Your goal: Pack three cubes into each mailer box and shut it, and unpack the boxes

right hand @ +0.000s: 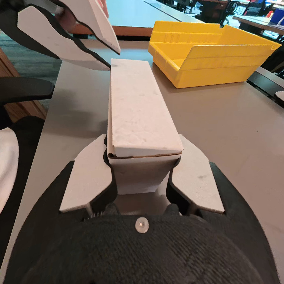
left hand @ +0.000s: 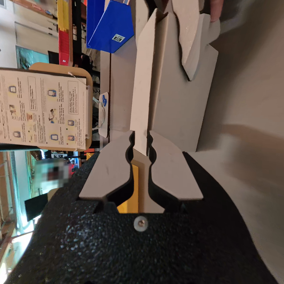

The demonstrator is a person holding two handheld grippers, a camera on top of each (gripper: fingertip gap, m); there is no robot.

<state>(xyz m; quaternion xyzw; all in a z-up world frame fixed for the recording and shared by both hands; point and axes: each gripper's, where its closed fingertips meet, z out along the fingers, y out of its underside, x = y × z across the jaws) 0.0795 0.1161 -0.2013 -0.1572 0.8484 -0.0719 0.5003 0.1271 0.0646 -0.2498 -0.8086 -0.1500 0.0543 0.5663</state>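
Observation:
A long white mailer box [right hand: 138,99] lies on the grey table [right hand: 215,138], its lid down but slightly ajar at the near end. My right gripper [right hand: 142,138] is shut on the box's near end, one finger on each long side. My left gripper [right hand: 114,60] comes in from the upper left and meets the box's far left corner. In the left wrist view the left gripper [left hand: 141,135] is nearly closed, with the lid's edge between its tips. The box's side [left hand: 176,92] runs away toward a finger [left hand: 187,46] of the right gripper. No cubes are in view.
An empty yellow bin [right hand: 215,61] stands on the table to the right of the box's far end. A blue bin [left hand: 110,26] and a standing instruction sheet [left hand: 43,107] are beyond the box. A black chair armrest [right hand: 23,89] is at the table's left edge. There is about 9 cm between the tips of the two grippers.

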